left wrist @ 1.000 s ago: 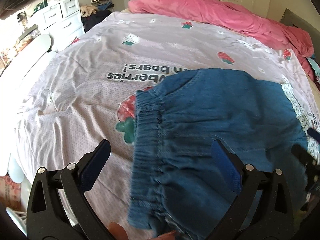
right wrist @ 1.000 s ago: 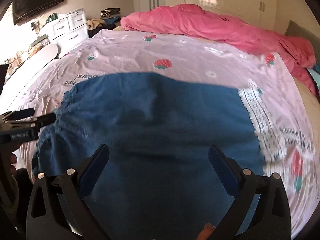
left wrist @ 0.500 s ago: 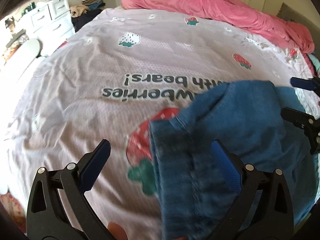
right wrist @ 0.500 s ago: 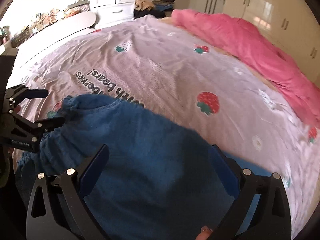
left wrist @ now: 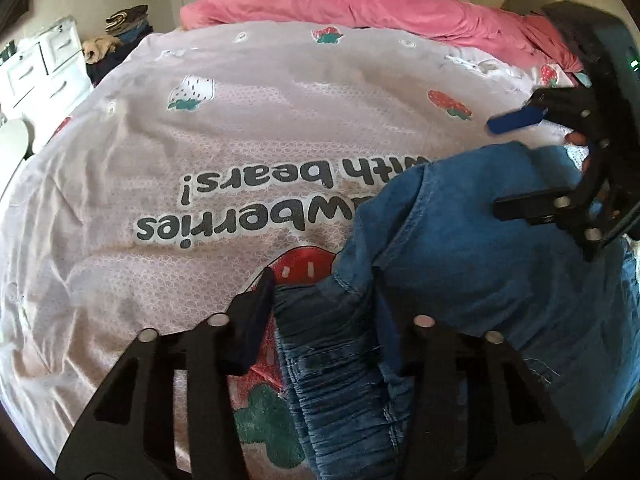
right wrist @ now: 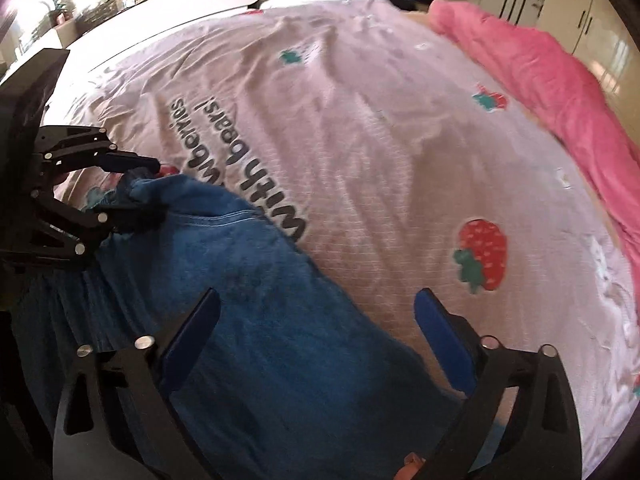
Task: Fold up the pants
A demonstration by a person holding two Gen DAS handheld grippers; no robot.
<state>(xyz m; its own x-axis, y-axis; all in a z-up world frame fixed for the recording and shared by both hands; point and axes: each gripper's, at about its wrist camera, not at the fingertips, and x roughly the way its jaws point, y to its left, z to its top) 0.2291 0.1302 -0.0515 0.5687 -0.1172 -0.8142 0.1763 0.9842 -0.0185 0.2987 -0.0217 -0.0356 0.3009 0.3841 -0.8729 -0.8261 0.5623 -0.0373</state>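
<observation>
Pants [left wrist: 460, 264] pinched in left tongs [left wrist: 326, 308].

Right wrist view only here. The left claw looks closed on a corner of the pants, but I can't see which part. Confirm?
Observer: In the left wrist view, the gathered elastic waistband of the pants sits between the left claw fingers.
Operator: Anything lying over that waistband?
Observer: Yes, a seamed fold edge overlaps it just beyond the claw.
Operator: And my right claw from outside?
Observer: The right claw is open, side-on above the pants' far edge. I can't tell if it touches.
</observation>
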